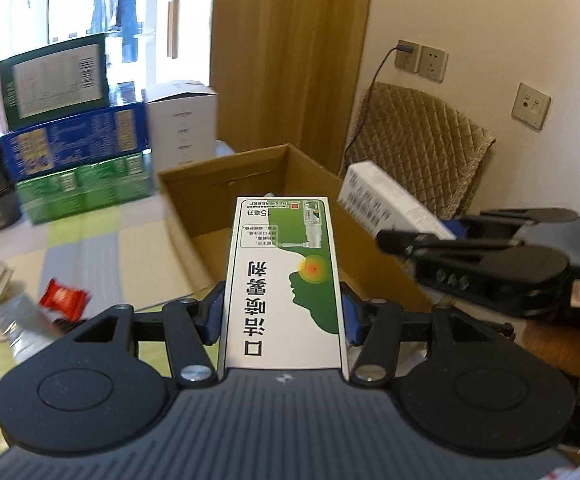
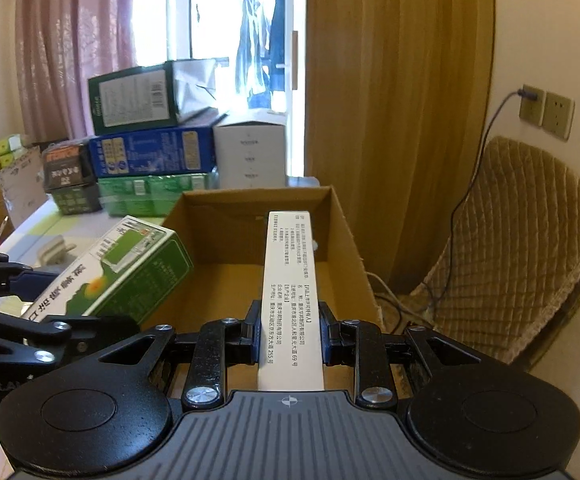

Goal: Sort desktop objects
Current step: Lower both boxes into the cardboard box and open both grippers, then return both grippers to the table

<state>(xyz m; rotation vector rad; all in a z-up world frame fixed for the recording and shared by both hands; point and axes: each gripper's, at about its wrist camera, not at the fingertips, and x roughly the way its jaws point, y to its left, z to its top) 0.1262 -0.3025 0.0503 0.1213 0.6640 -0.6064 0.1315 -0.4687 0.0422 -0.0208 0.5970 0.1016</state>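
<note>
My left gripper is shut on a green-and-white medicine box, with its blue pads pressed on both long sides. The box points at an open cardboard carton just ahead. In the right wrist view, my right gripper is shut on a narrow white box with printed text, held over the same carton. Each view shows the other tool: the right gripper carries the white box at the right, and the left gripper carries the green box at the left.
Stacked green and blue cartons and a white carton stand behind the cardboard one. A red wrapper and a silver tube lie on the checked tablecloth at the left. A quilted chair and wall sockets are at the right.
</note>
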